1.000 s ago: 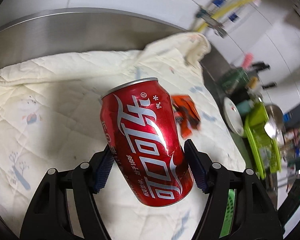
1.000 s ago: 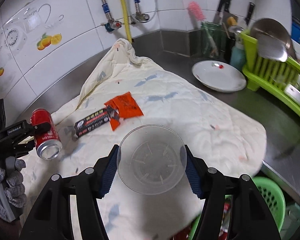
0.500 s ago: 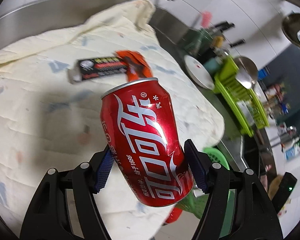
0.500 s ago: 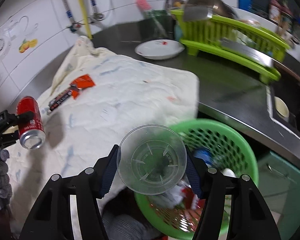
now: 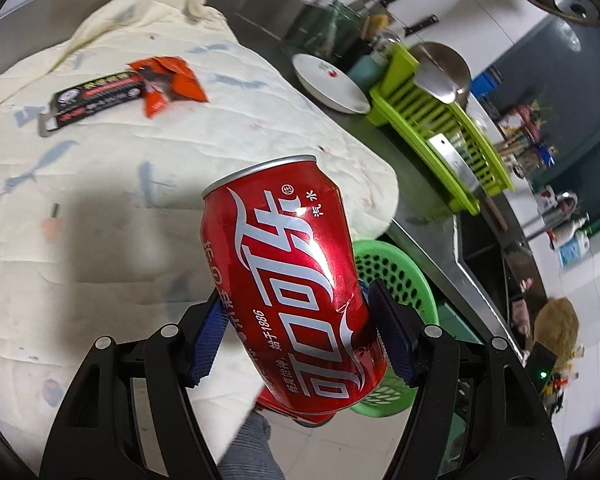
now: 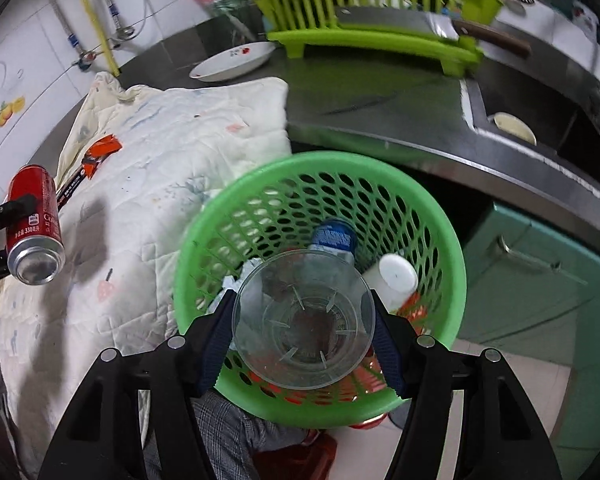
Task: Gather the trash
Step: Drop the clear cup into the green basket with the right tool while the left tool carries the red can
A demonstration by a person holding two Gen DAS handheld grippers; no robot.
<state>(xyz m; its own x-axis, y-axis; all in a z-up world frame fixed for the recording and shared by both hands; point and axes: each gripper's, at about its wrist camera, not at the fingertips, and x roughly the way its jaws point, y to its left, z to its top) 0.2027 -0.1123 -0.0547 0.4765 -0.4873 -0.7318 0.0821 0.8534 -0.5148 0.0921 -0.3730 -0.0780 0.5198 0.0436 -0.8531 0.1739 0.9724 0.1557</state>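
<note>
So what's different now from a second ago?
Both hands swung from over the quilt toward the green basket. The right gripper now holds the clear cup over the basket; the left gripper is nearing with the red can. Both grips stayed the same, and the wrappers stayed on the quilt.

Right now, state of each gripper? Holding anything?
Left gripper: closed on the red soda can.
Right gripper: closed on the clear plastic cup, above the green basket.
</note>
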